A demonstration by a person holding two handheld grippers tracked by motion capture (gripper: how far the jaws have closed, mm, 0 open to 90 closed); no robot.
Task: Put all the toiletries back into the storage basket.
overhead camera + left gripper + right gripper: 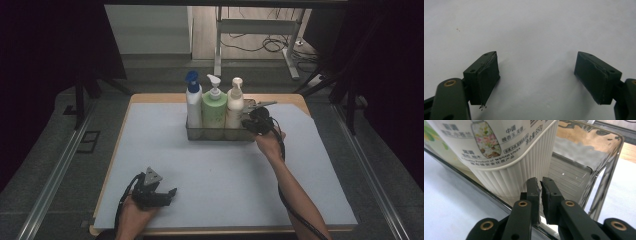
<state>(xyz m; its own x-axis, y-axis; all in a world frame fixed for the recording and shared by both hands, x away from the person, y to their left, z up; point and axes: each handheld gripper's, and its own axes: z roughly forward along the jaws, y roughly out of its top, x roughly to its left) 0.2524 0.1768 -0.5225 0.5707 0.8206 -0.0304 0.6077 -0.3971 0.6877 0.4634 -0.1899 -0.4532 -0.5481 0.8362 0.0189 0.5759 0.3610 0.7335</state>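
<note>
The right claw is seen with its jaws nearly pressed together on the thin wall of the clear rack, beside the ribbed cream bottle. The rack is placed near the far edge of the bench, with a green bottle and a blue-capped bottle inside. The left claw is held spread over the near left corner, nothing between its jaws.

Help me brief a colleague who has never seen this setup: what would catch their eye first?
Three pump bottles in a row, blue-capped, green and cream, stand in a clear tray at the far middle of the table. The right claw is nearly closed on the tray's near wall at its right end, beside the cream bottle. The left claw rests wide open near the front edge.
</note>
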